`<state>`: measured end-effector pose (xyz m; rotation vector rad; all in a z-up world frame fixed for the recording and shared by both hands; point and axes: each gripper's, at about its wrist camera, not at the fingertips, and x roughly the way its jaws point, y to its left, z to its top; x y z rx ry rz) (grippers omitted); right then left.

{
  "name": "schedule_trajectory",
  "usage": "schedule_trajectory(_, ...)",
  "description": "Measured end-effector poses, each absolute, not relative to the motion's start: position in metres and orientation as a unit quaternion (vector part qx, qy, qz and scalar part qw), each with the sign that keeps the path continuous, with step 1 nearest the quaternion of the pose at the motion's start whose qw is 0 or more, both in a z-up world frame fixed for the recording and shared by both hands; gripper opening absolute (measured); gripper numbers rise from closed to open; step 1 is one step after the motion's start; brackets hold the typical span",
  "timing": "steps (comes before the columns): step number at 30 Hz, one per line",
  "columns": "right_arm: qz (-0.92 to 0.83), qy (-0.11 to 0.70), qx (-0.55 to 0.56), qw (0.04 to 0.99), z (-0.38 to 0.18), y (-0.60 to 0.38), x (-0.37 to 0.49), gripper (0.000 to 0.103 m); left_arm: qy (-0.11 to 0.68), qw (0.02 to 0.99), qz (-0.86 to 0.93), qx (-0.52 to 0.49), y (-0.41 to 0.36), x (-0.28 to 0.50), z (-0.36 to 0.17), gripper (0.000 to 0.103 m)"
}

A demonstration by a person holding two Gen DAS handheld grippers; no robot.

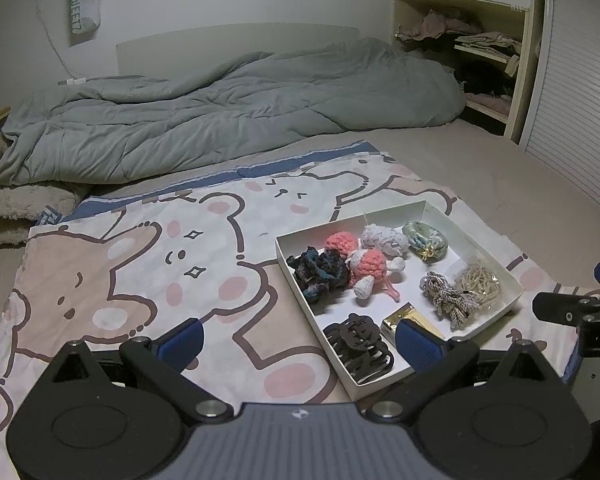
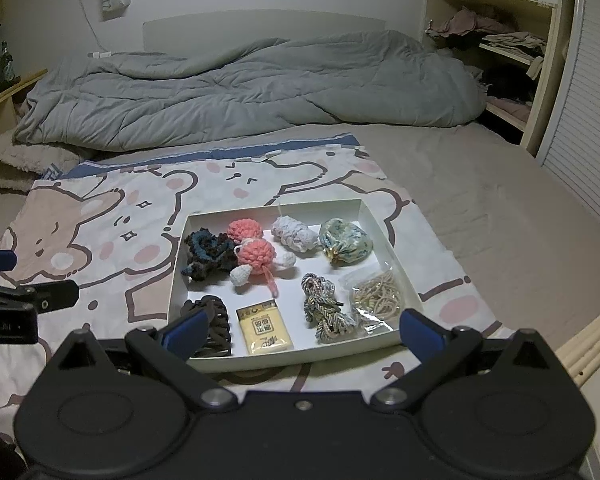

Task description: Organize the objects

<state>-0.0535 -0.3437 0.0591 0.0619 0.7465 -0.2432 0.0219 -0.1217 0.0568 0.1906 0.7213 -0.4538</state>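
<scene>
Both grippers — left (image 1: 298, 344), right (image 2: 302, 332) — spread wide, empty; white tray (image 2: 178, 268) holds crochet bits, cords, dark hair claw (image 2: 214, 330).

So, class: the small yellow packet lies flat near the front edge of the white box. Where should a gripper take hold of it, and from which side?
Judging by its pose, grip the yellow packet across its two long edges, coming down from above. It lies flat on the floor of the white box, so only a top approach clears the wall. The open right gripper sits nearest.
</scene>
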Motion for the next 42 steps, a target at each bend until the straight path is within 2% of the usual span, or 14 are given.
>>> schedule_trajectory(42,-0.123,0.365,0.03,0.922,0.0588,-0.3429,-0.0526,0.103,0.351,0.906,-0.219,0.095,-0.123,0.0203,0.0575,0.101)
